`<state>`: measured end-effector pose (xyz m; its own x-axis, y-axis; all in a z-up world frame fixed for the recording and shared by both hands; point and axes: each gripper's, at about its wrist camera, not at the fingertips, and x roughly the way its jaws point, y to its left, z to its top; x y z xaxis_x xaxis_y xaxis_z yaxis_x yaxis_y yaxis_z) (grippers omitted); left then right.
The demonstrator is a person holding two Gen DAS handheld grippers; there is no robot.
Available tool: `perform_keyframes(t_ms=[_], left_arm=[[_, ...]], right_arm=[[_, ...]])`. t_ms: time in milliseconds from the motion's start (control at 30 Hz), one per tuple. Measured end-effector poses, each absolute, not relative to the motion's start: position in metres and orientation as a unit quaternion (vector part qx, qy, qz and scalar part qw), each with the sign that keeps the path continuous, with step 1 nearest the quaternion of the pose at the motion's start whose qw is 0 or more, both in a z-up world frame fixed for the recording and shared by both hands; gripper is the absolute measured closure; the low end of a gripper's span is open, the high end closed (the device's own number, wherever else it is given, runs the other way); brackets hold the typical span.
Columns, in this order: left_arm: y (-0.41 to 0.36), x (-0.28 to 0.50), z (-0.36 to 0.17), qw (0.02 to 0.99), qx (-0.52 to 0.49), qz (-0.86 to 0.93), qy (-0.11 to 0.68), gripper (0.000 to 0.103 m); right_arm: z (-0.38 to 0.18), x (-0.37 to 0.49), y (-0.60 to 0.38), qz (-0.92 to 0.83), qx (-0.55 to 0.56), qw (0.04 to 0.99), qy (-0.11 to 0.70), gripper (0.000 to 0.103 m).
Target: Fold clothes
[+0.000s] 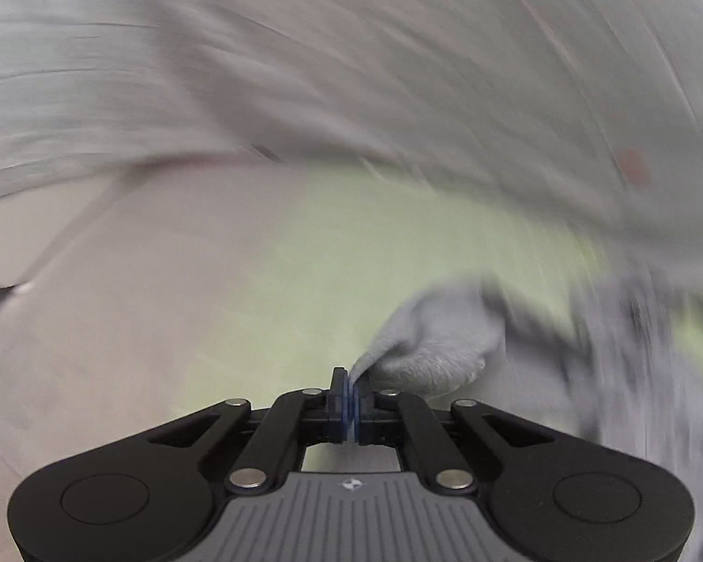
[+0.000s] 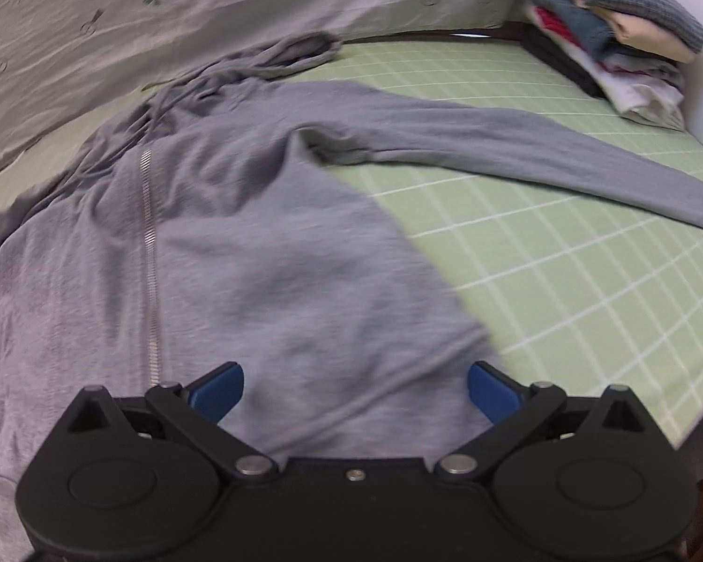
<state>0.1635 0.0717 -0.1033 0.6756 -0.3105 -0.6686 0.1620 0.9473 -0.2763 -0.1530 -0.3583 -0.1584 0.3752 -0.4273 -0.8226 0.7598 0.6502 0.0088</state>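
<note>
On the bed point(image 2: 562, 243), hoodie point(image 2: 267, 253) lies unfolded; left tongs point(image 1: 351, 386) pinch its cuff point(image 1: 426, 351), right tongs point(image 2: 355, 386) gape wide.

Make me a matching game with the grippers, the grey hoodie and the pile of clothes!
Things:
1. left gripper
2. right gripper
3. grey hoodie
4. pile of clothes

States or places:
A. stacked at the far right corner
B. wide open, holding nothing
C. spread out, zipper up
D. pinching grey cloth

Pairs: 1-D, 2-B, 3-C, 4-A
</note>
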Motion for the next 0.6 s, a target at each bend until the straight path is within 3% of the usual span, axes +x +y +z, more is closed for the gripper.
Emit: perform_keyframes(t_ms=[67,200,267,433,533,600], left_arm=[[0.093,0.178,-0.103,0.918,-0.120,-0.072,0.372,0.070],[0.105,0.187,-0.118,0.909,-0.089,-0.030,0.406,0.058],[0.106,0.182,-0.131,0.894,-0.099,-0.039,0.435,0.039],[0.085,0.166,-0.166,0.870,-0.073,-0.025,0.486,0.030],[0.068,0.159,-0.172,0.880,-0.021,-0.028,0.474,0.021],[0.061,0.158,-0.174,0.880,-0.005,-0.043,0.474,0.020]], right_arm=[[-0.162,-0.143,-0.356,-0.375,0.191,0.799,0.431,0.000],[-0.169,-0.134,-0.360,-0.395,0.202,0.782,0.437,0.000],[-0.171,-0.131,-0.364,-0.405,0.215,0.775,0.435,0.000],[-0.172,-0.127,-0.368,-0.415,0.229,0.767,0.433,0.000],[-0.172,-0.127,-0.369,-0.413,0.228,0.766,0.437,0.000],[-0.172,-0.127,-0.370,-0.411,0.228,0.767,0.438,0.000]])
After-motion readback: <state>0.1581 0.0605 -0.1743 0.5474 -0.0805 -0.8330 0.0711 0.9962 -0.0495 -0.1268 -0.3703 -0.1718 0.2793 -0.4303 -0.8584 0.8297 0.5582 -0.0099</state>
